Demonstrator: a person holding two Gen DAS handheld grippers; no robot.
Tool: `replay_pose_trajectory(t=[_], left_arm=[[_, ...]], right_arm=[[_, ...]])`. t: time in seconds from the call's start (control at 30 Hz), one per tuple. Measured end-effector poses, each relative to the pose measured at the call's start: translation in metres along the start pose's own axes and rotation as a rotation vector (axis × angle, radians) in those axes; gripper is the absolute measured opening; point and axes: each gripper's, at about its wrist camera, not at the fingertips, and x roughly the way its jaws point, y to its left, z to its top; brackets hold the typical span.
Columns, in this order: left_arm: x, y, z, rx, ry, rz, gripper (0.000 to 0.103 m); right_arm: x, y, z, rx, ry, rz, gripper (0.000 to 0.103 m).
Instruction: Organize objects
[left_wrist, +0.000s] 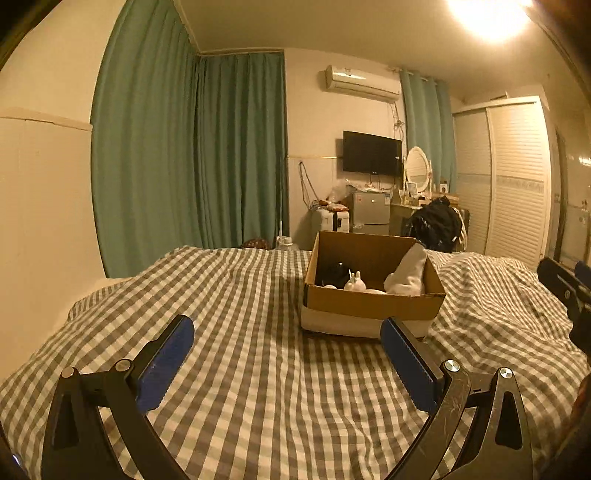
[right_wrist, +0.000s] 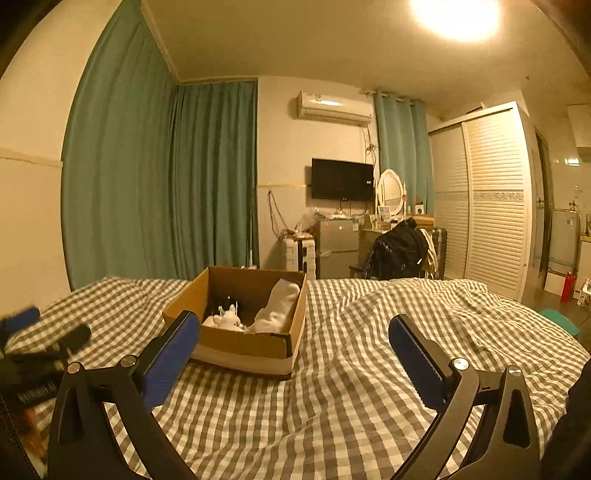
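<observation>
An open cardboard box (left_wrist: 373, 304) (right_wrist: 236, 341) sits on the checked bedspread (left_wrist: 236, 295) (right_wrist: 388, 317). Inside lie a white folded cloth (left_wrist: 406, 275) (right_wrist: 279, 308), a small white toy (left_wrist: 355, 283) (right_wrist: 223, 320) and a dark object (left_wrist: 332, 274). My left gripper (left_wrist: 287, 332) is open above the bedspread, short of the box, with nothing between its blue pads. My right gripper (right_wrist: 293, 330) is open too, to the right of the box, and empty. Each gripper shows at the edge of the other's view: the right gripper (left_wrist: 569, 288) and the left gripper (right_wrist: 40, 332).
Green curtains (left_wrist: 184, 155) hang behind the bed. A small fridge (left_wrist: 369, 212), a wall television (left_wrist: 371, 152), a chair with a black bag (left_wrist: 436, 221) and a slatted wardrobe (left_wrist: 513, 177) stand past the foot of the bed.
</observation>
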Motion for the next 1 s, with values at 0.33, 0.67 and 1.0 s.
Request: replay_pose_trajectory(t=[0.33, 0.67, 1.0], left_arm=[[-0.006, 0.001, 0.001, -0.018, -0.012, -0.003, 0.103], [-0.008, -0.001, 0.0, -0.003, -0.016, 0.0, 0.103], [-0.008, -0.004, -0.001, 0.006, -0.01, -0.002, 0.103]], right_arm=[[0.003, -0.004, -0.001, -0.002, 0.027, -0.017, 0.102], [0.005, 0.007, -0.003, -0.059, 0.024, -0.007, 0.102], [0.007, 0.01, -0.004, -0.069, 0.029, 0.002, 0.102]])
